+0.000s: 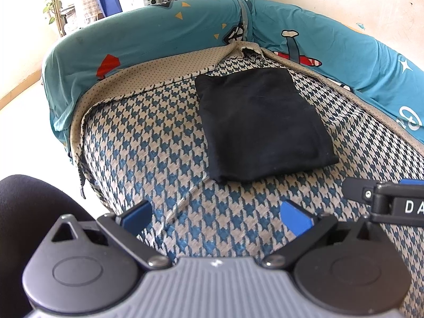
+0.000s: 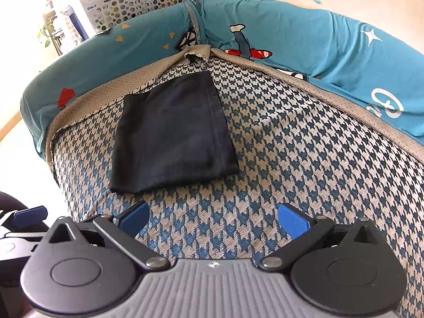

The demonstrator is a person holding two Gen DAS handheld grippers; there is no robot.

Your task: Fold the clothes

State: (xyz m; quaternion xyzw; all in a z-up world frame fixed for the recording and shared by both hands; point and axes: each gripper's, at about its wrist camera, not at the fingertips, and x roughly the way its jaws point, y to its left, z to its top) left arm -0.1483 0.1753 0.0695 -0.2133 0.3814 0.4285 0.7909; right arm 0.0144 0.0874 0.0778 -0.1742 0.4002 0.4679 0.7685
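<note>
A folded black garment [image 1: 261,124] is laid flat on the houndstooth cushion [image 1: 148,143], toward twelve o'clock from both grippers. The left gripper [image 1: 216,216] is held with jaws spread and nothing between them; the right gripper [image 2: 214,218] is likewise spread wide, well short of the garment, above bare cushion.

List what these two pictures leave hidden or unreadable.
- Black folded garment: its type and the layers underneath are hidden by its own top layer in both views.
- White basket: contents too small and cut by the top edge, right wrist view.
- Lettering on the right tongs: cut by the right edge, left wrist view.
- Seat cushion: near part covered by the right tongs.
</note>
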